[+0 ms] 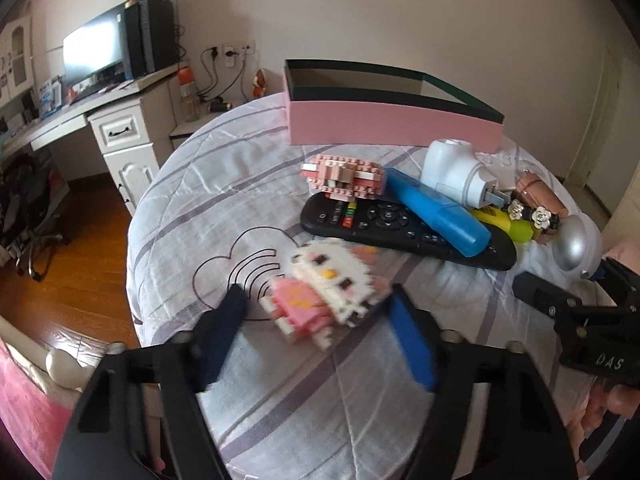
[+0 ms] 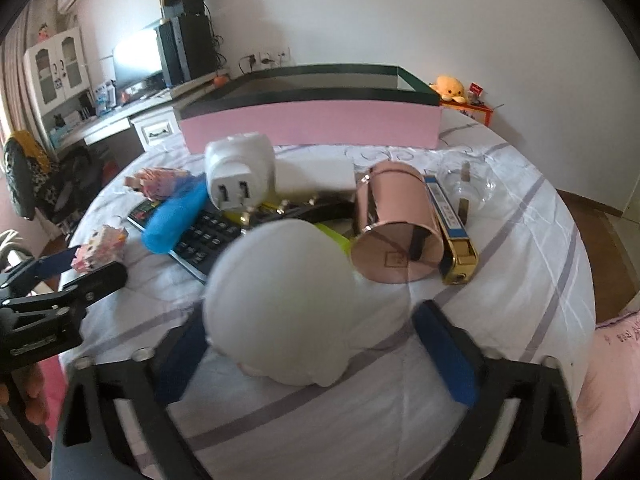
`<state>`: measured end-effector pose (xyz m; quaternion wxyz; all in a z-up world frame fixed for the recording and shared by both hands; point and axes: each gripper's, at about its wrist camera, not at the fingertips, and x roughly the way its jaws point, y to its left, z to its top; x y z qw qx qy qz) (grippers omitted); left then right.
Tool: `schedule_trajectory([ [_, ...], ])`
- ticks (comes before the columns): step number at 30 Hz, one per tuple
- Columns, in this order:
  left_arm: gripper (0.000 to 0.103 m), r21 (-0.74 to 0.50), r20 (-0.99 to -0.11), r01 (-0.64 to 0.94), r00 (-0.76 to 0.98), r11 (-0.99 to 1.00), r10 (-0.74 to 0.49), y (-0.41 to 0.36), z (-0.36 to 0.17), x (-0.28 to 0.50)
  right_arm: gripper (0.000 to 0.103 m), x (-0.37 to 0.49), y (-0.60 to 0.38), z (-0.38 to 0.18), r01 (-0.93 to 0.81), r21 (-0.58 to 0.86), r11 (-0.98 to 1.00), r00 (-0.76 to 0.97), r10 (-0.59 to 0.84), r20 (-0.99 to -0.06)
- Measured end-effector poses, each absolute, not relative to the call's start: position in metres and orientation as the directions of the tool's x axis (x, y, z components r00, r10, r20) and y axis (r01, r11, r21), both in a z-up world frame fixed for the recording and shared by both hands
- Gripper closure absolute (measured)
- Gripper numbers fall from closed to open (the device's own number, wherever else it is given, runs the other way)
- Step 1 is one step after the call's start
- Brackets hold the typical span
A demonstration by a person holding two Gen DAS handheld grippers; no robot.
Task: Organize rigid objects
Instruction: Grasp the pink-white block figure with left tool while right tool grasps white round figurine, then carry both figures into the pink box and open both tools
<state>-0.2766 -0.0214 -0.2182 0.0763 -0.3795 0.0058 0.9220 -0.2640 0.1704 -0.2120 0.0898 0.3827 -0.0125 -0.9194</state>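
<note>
A pink-and-white brick cat figure (image 1: 324,288) lies on the bedspread between the open fingers of my left gripper (image 1: 316,312), which is not closed on it. It also shows in the right wrist view (image 2: 102,248). A white round astronaut-like figure (image 2: 280,300) sits between the open fingers of my right gripper (image 2: 316,328); in the left wrist view its silver dome (image 1: 576,240) shows. Behind lie a black remote (image 1: 404,228), a blue tube (image 1: 436,212), a white plug adapter (image 2: 240,172), a rose-gold cup (image 2: 396,224) and a pink brick block (image 1: 344,176). An open pink box (image 1: 392,124) stands at the back.
A gold lighter (image 2: 456,236) and a glass ashtray (image 2: 468,188) lie right of the cup. A yellow-green tube (image 1: 504,220) and a flowered hair clip (image 1: 532,212) lie by the remote. A desk with a monitor (image 1: 96,56) stands left. The bed edge drops to wooden floor (image 1: 68,264).
</note>
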Motion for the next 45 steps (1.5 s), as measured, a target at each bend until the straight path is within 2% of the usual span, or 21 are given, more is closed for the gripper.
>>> schedule_trajectory([
  [1,0.041,-0.054,-0.700,-0.152,-0.699,-0.987,0.146,-0.021,-0.219,-0.277,0.023,-0.265,0.171,-0.211,0.168,0.103,-0.980,-0.689,-0.192,-0.699],
  [2,0.042,-0.055,-0.699,-0.153,-0.700,-0.987,0.148,-0.021,-0.219,-0.277,0.033,-0.265,0.170,-0.211,0.171,0.100,-0.980,-0.688,-0.192,-0.700],
  [3,0.042,-0.055,-0.698,-0.153,-0.701,-0.987,0.148,-0.021,-0.219,-0.277,0.036,-0.266,0.169,-0.211,0.182,0.092,-0.979,-0.689,-0.193,-0.699],
  [4,0.042,-0.054,-0.697,-0.155,-0.701,-0.986,0.149,-0.021,-0.218,-0.277,0.048,-0.266,0.169,-0.210,0.192,0.093,-0.977,-0.689,-0.202,-0.696],
  [13,0.043,-0.107,-0.679,-0.196,-0.701,-0.975,0.216,-0.017,-0.206,-0.271,0.049,-0.261,0.167,-0.202,0.212,0.083,-0.974,-0.698,-0.211,-0.685],
  [28,0.043,-0.093,-0.617,-0.262,-0.742,-0.961,0.262,0.010,-0.157,-0.283,0.048,-0.274,0.178,-0.155,0.239,0.076,-0.968,-0.754,-0.234,-0.613],
  [38,0.043,-0.065,-0.600,-0.310,-0.747,-0.948,0.286,0.028,-0.120,-0.348,0.048,-0.335,0.168,-0.122,0.317,0.075,-0.945,-0.741,-0.296,-0.603],
  [45,0.043,-0.061,-0.640,-0.312,-0.717,-0.948,0.277,0.025,-0.113,-0.434,0.048,-0.411,0.163,-0.116,0.319,0.041,-0.947,-0.726,-0.272,-0.632],
])
